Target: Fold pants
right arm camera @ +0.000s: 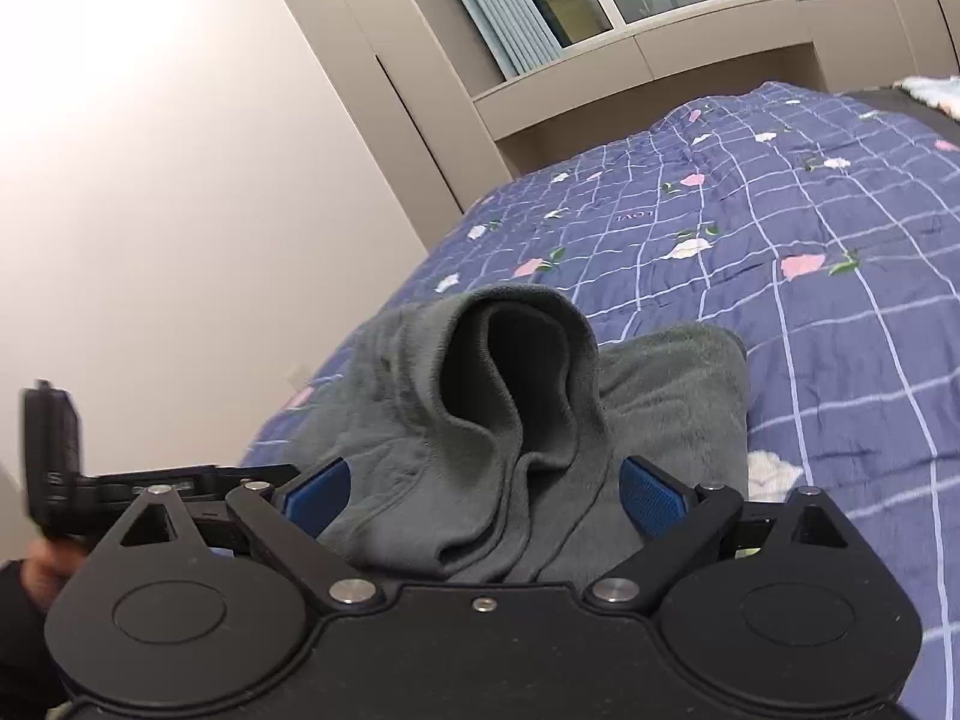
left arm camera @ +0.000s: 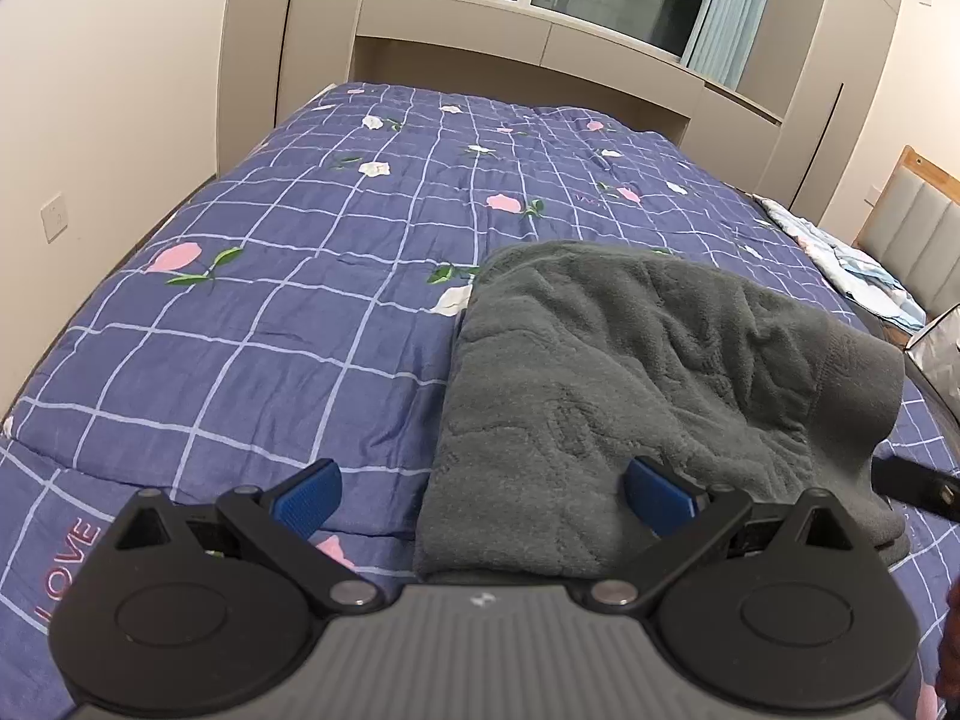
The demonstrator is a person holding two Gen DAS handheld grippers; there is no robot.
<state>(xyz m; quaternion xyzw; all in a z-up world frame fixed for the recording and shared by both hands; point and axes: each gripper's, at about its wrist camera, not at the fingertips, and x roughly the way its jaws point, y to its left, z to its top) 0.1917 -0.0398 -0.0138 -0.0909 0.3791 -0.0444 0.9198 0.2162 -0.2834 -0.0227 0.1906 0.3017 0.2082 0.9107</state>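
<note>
The dark grey fleece pants [left arm camera: 648, 384] lie folded into a thick bundle on the bed's blue checked quilt [left arm camera: 252, 324]. My left gripper [left arm camera: 483, 495] is open, its blue pads spread wide just above the bundle's near left edge, holding nothing. In the right wrist view the pants [right arm camera: 510, 420] show a raised cuff or waistband opening standing up in the middle. My right gripper [right arm camera: 483, 495] is open, with its blue pads on either side of the cloth's near end, not closed on it. The left gripper's body [right arm camera: 54, 468] shows at the left.
The quilt [right arm camera: 840, 360] covers most of the bed. A wall and built-in cabinets stand beyond the bed, under a window. A light patterned bedding pile [left arm camera: 840, 264] and a wooden headboard [left arm camera: 918, 222] are at the right.
</note>
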